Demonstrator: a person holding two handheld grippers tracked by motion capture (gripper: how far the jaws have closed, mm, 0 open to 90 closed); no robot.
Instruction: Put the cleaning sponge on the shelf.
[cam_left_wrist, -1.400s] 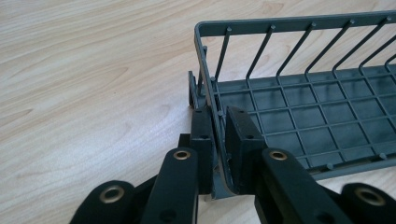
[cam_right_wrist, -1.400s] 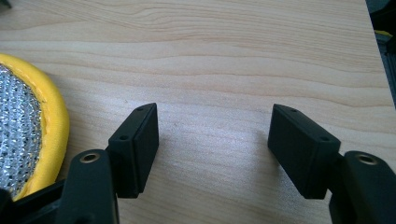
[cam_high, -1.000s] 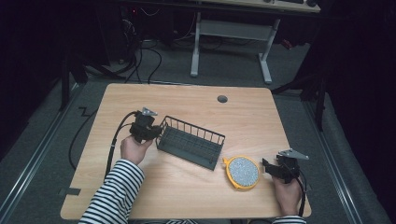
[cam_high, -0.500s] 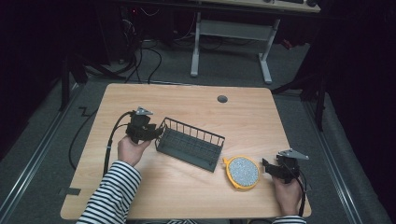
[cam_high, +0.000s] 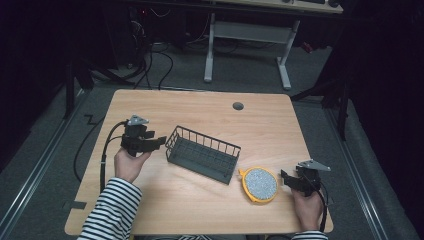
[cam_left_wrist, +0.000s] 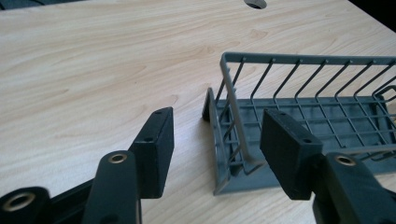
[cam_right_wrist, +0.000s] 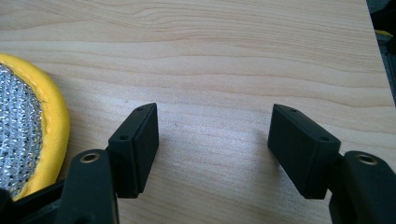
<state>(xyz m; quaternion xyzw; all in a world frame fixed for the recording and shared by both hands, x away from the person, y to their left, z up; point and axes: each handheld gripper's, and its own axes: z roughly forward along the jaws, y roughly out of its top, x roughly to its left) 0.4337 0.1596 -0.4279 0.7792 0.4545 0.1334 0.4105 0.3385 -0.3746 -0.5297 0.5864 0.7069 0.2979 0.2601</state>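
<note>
step: you've just let go of the wire basket (cam_high: 202, 154), mid tabletop | left gripper (cam_high: 159, 142) jaws just been opening, nothing between, beside its end | right gripper (cam_high: 283, 178) open, empty, by yellow scrubber (cam_high: 259, 184) near front edge | next: likely scrubber into basket

No writing, label, brand, number or sign can be read anywhere; the worktop (cam_high: 200, 107) bears plain wood grain with no print; the wire basket (cam_high: 202, 154) carries no tag or mark; the round yellow-rimmed pad (cam_high: 259, 185) shows a speckled silver face without lettering; the black pads of both claws are bare apart from small screw holes, seen in the left gripper view and the right gripper view; the dark surroundings beyond the worktop are too dim and small to yield any legible text.
</note>
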